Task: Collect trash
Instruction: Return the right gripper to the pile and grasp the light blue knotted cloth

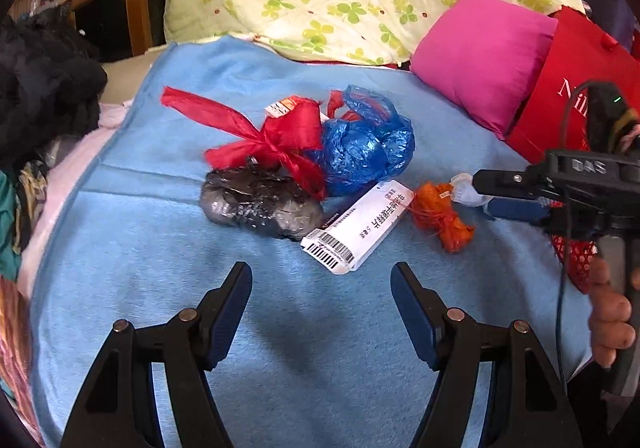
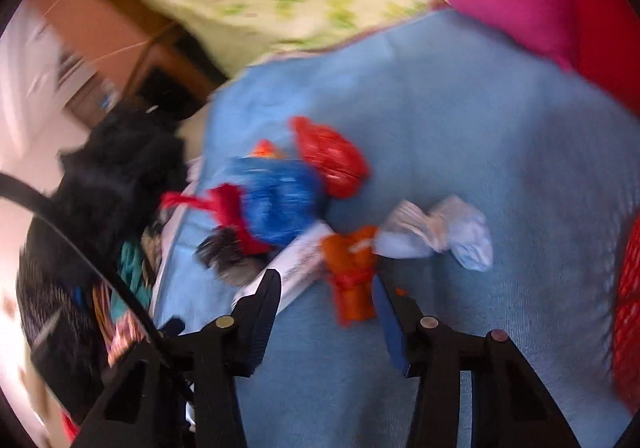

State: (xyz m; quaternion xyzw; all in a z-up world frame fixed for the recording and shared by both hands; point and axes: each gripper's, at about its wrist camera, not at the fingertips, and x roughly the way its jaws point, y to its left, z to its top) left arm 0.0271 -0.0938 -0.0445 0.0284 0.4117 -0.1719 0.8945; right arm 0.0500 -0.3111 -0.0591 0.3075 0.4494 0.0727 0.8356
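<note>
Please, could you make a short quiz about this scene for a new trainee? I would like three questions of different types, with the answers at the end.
1. True or false: the left claw is holding the box.
2. Which thing lies closest to the tips of the right claw? A. red bag B. orange bundle C. pillow
3. Fill in the colour: the trash lies on a ____ blanket.

Key
1. False. The left claw is open and empty, and the box lies ahead of it.
2. B
3. blue
</note>
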